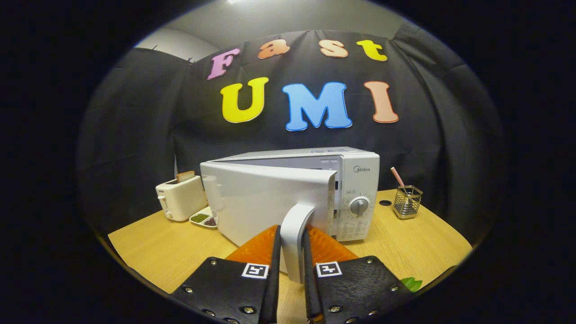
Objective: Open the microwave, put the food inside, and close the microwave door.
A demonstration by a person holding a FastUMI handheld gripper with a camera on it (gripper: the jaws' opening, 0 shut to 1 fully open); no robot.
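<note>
Gripper view: the hand-held gripper (pixel 291 252) is clamped on the curved white door handle (pixel 294 234) of the boxy white microwave (pixel 360 180), its door (pixel 265 202) swung partly open.

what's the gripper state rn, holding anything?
Gripper: shut on the microwave door handle, one finger on each side of it; the door is partly open.

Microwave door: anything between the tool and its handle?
No. The tool is already shut on the door handle, one finger on each side. The microwave door is swung partly open.
</note>
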